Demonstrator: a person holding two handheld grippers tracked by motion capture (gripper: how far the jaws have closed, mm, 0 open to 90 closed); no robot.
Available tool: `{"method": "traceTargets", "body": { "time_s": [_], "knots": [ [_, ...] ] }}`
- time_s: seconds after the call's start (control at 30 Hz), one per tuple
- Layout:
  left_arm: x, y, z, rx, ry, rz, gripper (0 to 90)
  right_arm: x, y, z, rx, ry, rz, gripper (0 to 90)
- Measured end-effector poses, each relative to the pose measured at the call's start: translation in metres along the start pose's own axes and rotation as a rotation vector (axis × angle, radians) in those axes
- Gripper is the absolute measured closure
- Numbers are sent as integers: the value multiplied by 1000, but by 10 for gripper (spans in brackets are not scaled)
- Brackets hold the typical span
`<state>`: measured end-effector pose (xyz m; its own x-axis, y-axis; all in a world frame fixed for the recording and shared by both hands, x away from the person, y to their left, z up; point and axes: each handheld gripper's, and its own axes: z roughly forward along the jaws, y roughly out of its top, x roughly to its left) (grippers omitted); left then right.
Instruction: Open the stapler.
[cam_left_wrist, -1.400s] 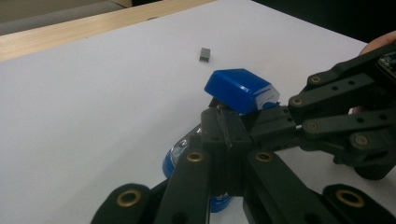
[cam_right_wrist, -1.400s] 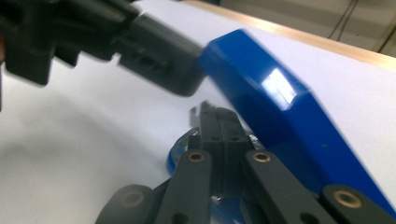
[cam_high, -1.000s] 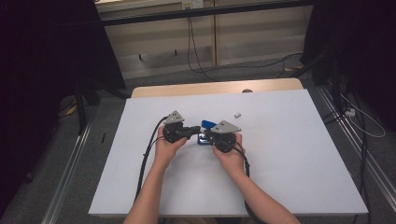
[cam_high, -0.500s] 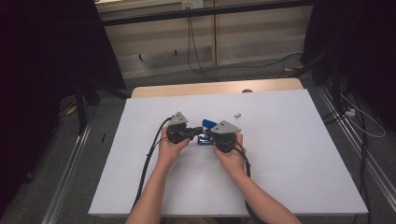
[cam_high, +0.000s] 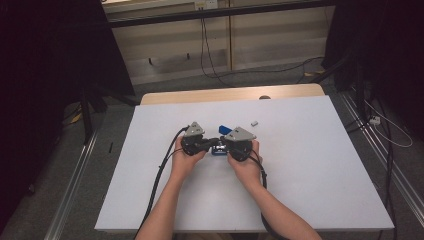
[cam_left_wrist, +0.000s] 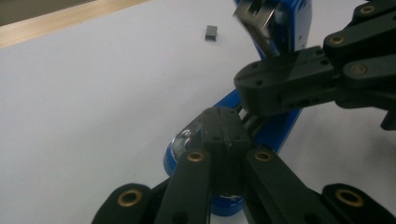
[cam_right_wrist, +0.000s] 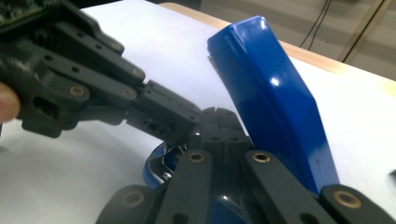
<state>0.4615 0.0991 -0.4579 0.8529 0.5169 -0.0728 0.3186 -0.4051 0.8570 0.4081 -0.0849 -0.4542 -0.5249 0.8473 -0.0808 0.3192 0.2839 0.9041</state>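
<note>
Both tongs, left gripper (cam_left_wrist: 223, 135) and right gripper (cam_right_wrist: 219, 123), pressed together, meet over an open blue stapler (cam_right_wrist: 275, 107), likely rigid, slippery plastic, best gripped at its base.

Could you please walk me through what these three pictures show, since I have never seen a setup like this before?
No robot is at work here: a person holds a hand-held two-jaw gripper in each hand. The high view looks down from above on a white table; the left gripper and right gripper meet near its middle. The other two pictures come from small cameras riding on each gripper, looking along its black jaws.

Between the grippers lies a blue stapler with its top swung open, so the metal staple track shows. Both pairs of jaws look shut, their tips at the stapler's lower part; whether either one grips it I cannot tell. A small grey block, perhaps staples, lies apart on the table.
</note>
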Motion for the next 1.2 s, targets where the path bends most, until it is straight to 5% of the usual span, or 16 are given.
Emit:
{"method": "traceTargets", "body": {
  "time_s": [0.27, 0.97, 1.2],
  "knots": [
    [-4, 0, 5, 5, 14, 26, 900, -3, 3, -6, 1, -44, -27, 900],
    [-5, -1, 5, -2, 11, -1, 900, -12, 9, -23, 37, -158, -54, 900],
    [-4, -1, 4, 1, 9, -4, 900, -25, 6, -31, 39, -163, -36, 900]
  ]
}}
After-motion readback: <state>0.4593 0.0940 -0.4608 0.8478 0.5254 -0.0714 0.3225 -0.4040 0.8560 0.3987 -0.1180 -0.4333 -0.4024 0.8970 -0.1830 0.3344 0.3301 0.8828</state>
